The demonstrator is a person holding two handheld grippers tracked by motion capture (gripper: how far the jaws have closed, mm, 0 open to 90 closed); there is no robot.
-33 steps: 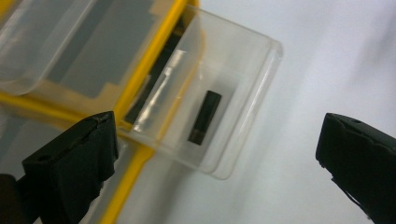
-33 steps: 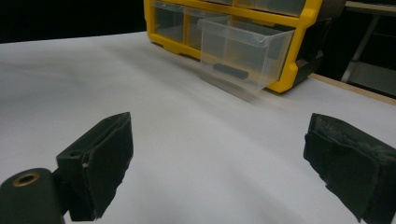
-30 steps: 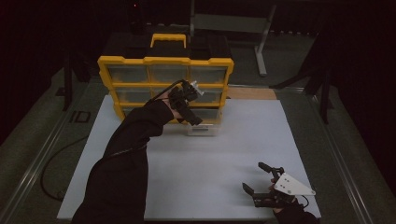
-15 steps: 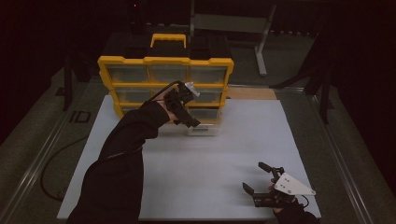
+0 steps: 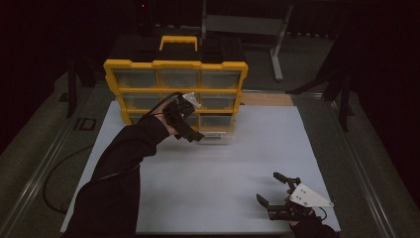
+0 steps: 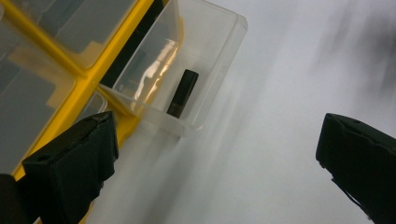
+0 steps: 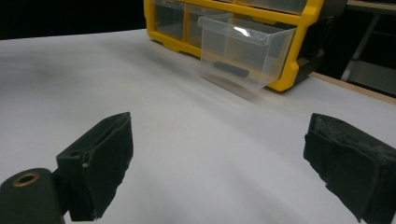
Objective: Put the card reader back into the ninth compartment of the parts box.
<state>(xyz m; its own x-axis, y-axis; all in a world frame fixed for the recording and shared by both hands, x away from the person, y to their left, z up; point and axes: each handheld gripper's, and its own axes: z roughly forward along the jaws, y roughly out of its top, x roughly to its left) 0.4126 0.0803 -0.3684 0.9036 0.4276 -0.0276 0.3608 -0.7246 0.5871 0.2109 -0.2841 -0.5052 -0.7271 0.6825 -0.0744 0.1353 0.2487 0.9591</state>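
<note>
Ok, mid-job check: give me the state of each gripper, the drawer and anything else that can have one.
Left gripper: open, jaws wide apart, holding nothing, near the drawer.
Right gripper: open, holding nothing, low over the white table.
Clear drawer: pulled out of the cabinet's bottom row.
Black item: lying inside the drawer.
Yellow cabinet: upright; other drawers pushed in.

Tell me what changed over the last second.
Very little changed. The left hand-held gripper drifted slightly left and lifted a touch beside the pulled-out clear drawer, jaws open, holding nothing. The drawer, the black piece inside it, the yellow organizer and the right hand-held gripper stayed put.
</note>
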